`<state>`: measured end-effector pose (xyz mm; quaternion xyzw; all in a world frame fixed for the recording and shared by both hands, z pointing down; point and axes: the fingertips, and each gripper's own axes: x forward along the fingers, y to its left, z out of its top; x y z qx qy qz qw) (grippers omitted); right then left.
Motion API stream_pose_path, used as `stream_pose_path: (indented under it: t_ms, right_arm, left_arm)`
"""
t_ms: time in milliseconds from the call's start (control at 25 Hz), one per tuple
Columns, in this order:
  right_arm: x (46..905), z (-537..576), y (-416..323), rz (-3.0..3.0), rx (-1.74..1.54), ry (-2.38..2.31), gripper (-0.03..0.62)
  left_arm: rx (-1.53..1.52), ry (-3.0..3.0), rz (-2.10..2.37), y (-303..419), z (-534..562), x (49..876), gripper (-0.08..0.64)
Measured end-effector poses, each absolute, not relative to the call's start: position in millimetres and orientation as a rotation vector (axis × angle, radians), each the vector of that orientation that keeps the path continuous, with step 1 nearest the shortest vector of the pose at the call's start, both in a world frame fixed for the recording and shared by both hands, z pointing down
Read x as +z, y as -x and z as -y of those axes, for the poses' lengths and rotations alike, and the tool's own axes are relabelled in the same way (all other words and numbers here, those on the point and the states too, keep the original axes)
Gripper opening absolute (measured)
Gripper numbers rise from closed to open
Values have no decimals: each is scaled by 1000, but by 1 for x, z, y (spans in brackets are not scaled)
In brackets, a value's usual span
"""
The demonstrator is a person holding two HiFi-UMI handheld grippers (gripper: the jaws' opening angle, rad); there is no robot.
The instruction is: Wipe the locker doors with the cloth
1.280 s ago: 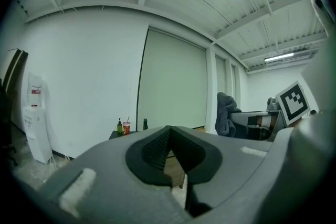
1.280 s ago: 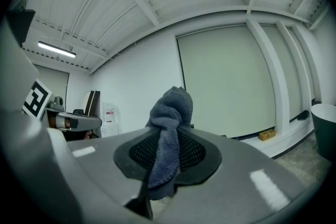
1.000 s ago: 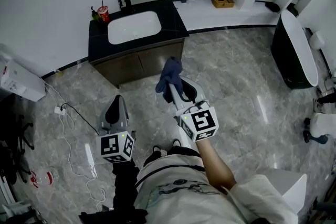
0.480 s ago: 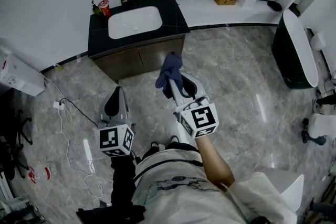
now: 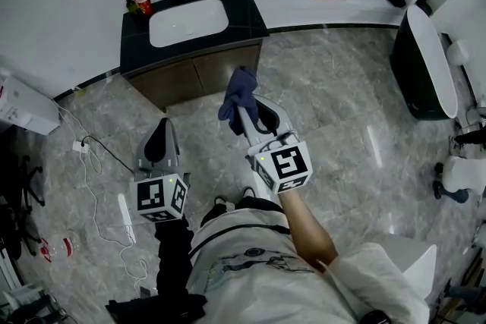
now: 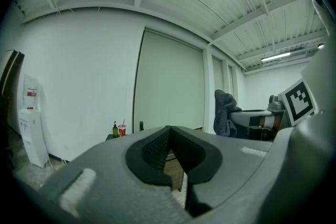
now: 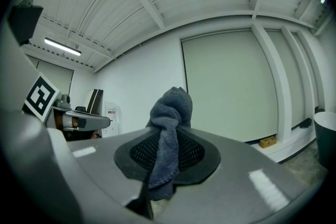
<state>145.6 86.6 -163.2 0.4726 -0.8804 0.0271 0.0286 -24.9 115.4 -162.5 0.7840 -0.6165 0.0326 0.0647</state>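
Observation:
A blue-grey cloth (image 5: 237, 93) bunches up out of my right gripper (image 5: 246, 114), which is shut on it and held above the marble floor. In the right gripper view the cloth (image 7: 169, 128) is pinched between the black pads, its end hanging below them. The brown cabinet doors (image 5: 194, 80) stand under the sink, a short way ahead of the cloth. My left gripper (image 5: 157, 139) hangs lower left, shut with nothing in it; in its own view the left gripper (image 6: 169, 150) points toward the cabinet, and the cloth (image 6: 224, 113) shows at right.
A black countertop (image 5: 250, 7) carries a white sink (image 5: 188, 21), a red cup (image 5: 142, 1) and a tap. A power strip and white cable (image 5: 87, 152) lie on the floor at left beside a white appliance (image 5: 23, 110). A dark tub (image 5: 424, 64) stands at right.
Both grippers have drifted slightly up and left in the head view, and the sink cabinet now sits higher in the picture. The cloth stays clamped in the right gripper.

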Motion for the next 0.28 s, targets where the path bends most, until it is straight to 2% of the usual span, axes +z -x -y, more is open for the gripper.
stream_pose_path:
  t_ms: [280]
  right_arm:
    - [-159,-86,-147,2716,110,-1441,66]
  left_arm:
    - [111,-2369,1859,19,-113,-160,-2]
